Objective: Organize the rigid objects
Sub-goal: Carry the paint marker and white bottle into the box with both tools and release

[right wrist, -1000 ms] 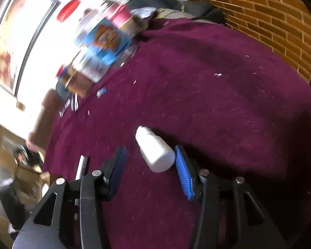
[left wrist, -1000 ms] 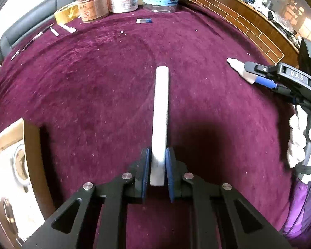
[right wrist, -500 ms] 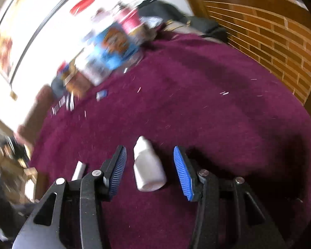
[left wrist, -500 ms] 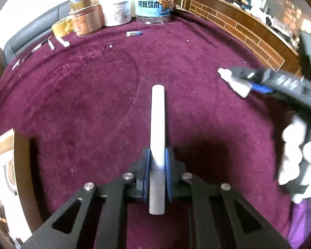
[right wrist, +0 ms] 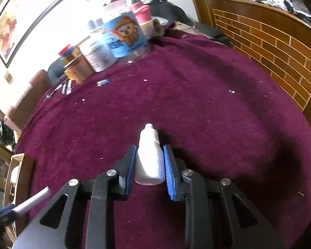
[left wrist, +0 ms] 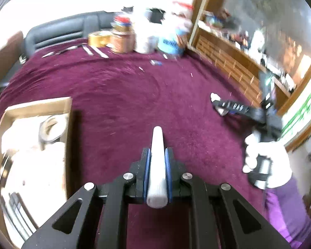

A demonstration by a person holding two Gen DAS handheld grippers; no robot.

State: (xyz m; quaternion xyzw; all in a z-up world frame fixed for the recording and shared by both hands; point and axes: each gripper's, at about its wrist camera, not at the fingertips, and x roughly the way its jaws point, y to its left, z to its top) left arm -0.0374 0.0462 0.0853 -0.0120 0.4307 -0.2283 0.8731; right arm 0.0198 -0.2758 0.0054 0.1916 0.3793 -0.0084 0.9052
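Note:
My left gripper (left wrist: 157,153) is shut on a white tube (left wrist: 156,172), which points forward above the purple cloth (left wrist: 118,108). To its left stands an open cardboard box (left wrist: 39,103) holding a tape roll and other items. My right gripper (right wrist: 149,151) has its jaws closing on a small white dropper bottle (right wrist: 148,161) that lies on the cloth, and the blue pads touch both of its sides. The left wrist view shows the same right gripper (left wrist: 219,105) over the bottle (left wrist: 214,98), held by a white-gloved hand (left wrist: 265,157).
Jars and tubs (right wrist: 124,35) crowd the cloth's far edge, with a tape roll (left wrist: 98,38), several pens (left wrist: 95,50) and a small blue item (right wrist: 103,82) nearby. A brick-patterned wooden panel (right wrist: 280,47) borders the right side. The box corner (right wrist: 16,159) shows at the left.
The left gripper has risen with the white tube, bringing the box more into view. The right jaws have closed from wide apart onto the dropper bottle.

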